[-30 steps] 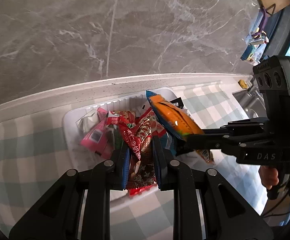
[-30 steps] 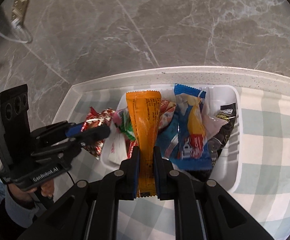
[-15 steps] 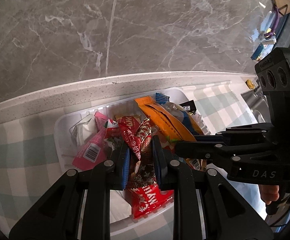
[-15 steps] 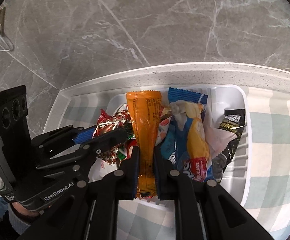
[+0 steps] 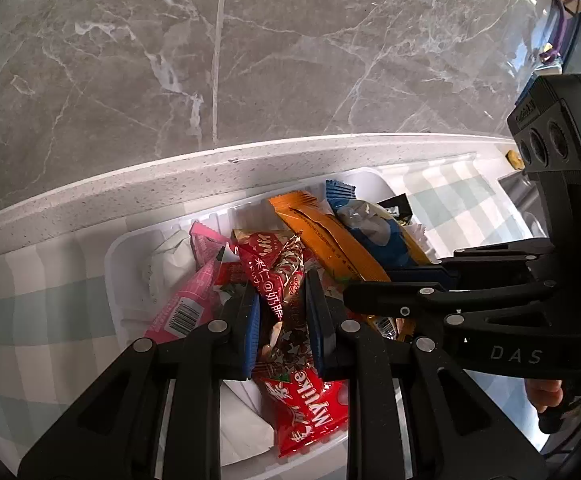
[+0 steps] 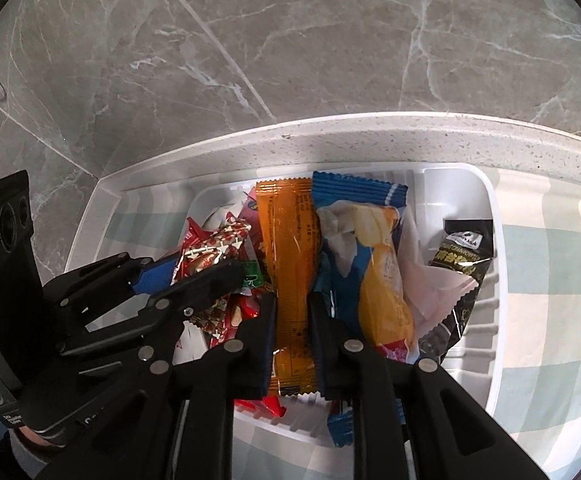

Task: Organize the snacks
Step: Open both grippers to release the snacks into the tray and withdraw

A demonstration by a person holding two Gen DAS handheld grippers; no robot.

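A white plastic bin [image 5: 111,256] [image 6: 490,216] stands on a checked cloth and holds several snack packets. My left gripper [image 5: 281,286] [image 6: 196,270] is shut on a red and brown star-patterned packet [image 5: 290,268] [image 6: 210,248], low over the bin's left half. My right gripper [image 6: 293,302] [image 5: 372,282] has a long orange packet [image 6: 288,232] [image 5: 322,236] between its pads. Its jaws are opening, and the pads still touch the packet. The orange packet lies flat along the middle of the bin, beside a blue and yellow packet [image 6: 370,248].
A black packet [image 6: 462,252] lies at the bin's right end, a pink one [image 5: 194,296] at its left, a red one [image 5: 310,412] at the near rim. A speckled white counter edge [image 6: 370,136] and a grey marble wall rise behind. A hand [image 5: 542,394] holds the right gripper.
Both grippers have come down into the bin with their packets. The orange packet, first raised and tilted, now lies flat among the others. The star-patterned packet sits lower too.
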